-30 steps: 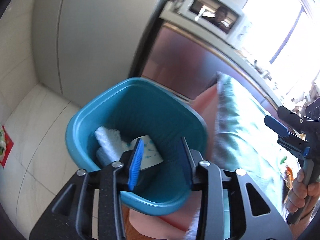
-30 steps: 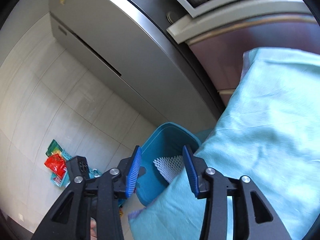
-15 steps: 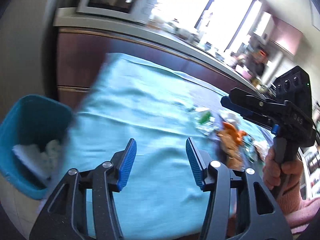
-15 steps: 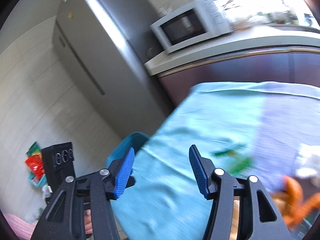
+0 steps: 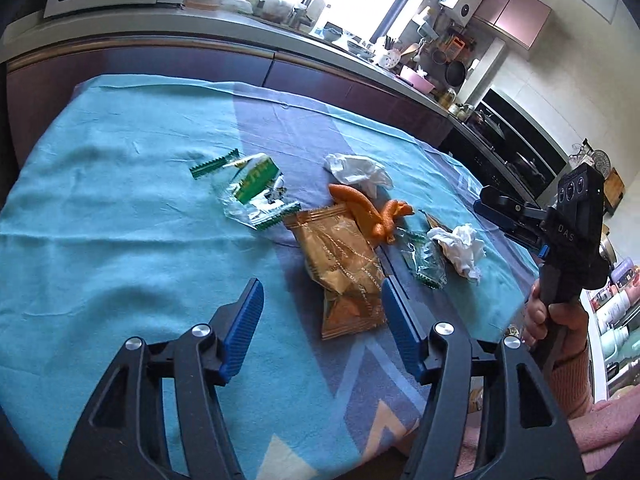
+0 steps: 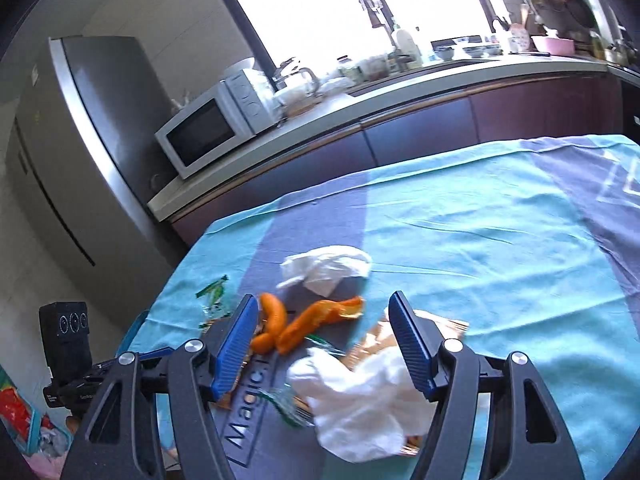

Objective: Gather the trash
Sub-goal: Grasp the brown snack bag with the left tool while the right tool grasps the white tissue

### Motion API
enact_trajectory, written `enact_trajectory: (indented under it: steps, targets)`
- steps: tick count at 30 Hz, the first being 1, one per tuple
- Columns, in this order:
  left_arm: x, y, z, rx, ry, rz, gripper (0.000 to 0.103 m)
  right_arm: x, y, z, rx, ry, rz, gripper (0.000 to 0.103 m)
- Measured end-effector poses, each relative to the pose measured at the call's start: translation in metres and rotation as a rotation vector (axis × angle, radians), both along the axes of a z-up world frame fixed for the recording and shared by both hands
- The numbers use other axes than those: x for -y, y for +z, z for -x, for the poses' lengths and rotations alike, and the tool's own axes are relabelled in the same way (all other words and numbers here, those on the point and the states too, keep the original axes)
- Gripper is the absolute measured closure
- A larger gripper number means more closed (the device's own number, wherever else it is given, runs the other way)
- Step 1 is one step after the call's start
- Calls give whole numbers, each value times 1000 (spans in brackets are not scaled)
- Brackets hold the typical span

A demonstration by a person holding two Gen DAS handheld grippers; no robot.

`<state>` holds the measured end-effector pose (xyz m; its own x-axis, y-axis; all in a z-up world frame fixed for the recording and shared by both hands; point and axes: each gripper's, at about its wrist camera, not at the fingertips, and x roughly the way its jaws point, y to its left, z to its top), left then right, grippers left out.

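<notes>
On the teal tablecloth [image 6: 500, 216], printed "Magic…", trash lies scattered: brown wrapper [image 5: 344, 268] at 12 o'clock of my left gripper [image 5: 322, 328], crumpled tissue [image 6: 360, 392] between my right gripper [image 6: 324, 344] pads, untouched. Both point downward, jaws opening, empty. "DAS" marks my right gripper's housing.

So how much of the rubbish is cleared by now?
Hardly any, judging by the table. Both claws, left and right, are opening with nothing between them. On the tablecloth lie the brown snack packet, orange peels, two crumpled tissues and green wrappers. No bin shows.
</notes>
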<state>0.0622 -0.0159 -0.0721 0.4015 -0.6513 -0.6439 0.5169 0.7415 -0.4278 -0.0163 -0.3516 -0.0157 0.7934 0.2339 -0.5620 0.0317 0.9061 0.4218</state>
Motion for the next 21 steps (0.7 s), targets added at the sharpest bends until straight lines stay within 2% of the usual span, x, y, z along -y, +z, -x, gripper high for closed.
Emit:
enact_trajectory:
  steps: [6, 16, 18, 19, 20, 21]
  targets:
    - [14, -15, -8, -59, -9, -7, 43, 33, -25, 12, -46, -73, -23, 32]
    - [18, -17, -13, -95, -24, 18, 50, 30, -39, 15, -71, -27, -65, 32]
    - [21, -17, -12, -100, -36, 19, 57, 28, -41, 16, -71, -11, -75, 32]
    - [22, -17, -13, -103, -39, 18, 59, 27, -42, 16, -70, -9, -74, 33]
    - [24, -18, -13, -107, -44, 19, 64, 26, -42, 16, -71, -1, -72, 40]
    - [25, -19, -13, -112, -49, 18, 67, 25, -42, 16, -72, 8, -73, 53]
